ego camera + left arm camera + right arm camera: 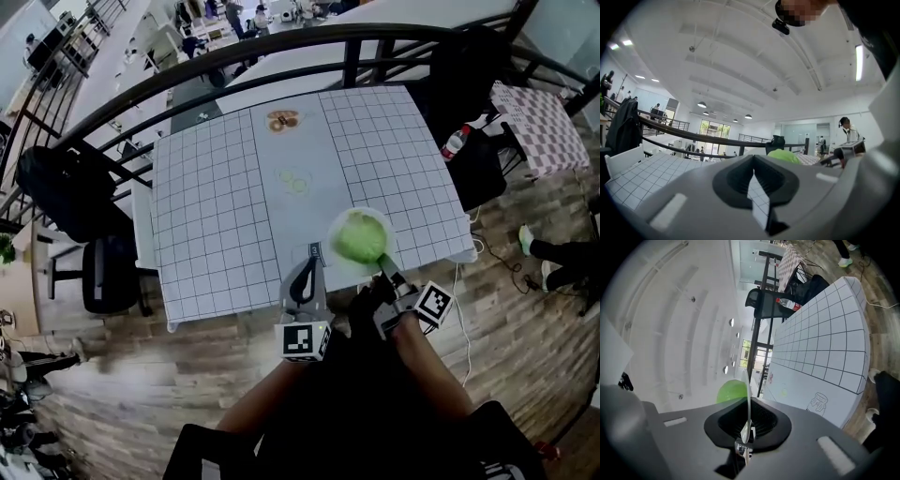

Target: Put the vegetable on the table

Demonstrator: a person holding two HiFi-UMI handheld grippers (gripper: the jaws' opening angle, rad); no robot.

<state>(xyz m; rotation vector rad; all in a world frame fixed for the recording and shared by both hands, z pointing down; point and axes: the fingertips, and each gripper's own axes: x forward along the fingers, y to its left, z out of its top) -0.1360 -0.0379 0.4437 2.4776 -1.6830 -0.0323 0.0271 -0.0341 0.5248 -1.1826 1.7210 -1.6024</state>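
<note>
While clamped by its near rim in the right gripper (382, 263), jaws closed on that thin edge, sits level over the near right part of the table (216, 187): a white plate (366, 213), with the green vegetable (359, 239) lying on it, not on the table. Just left, by the table's near edge, the left gripper (307, 267), jaws together on nothing. Farther off on the table, two small drawings (283, 120). Beyond the far edge, a black railing (281, 42).

Grey left claw (312, 253), darker right claw (382, 264), square-marker cubes (307, 340)
</note>
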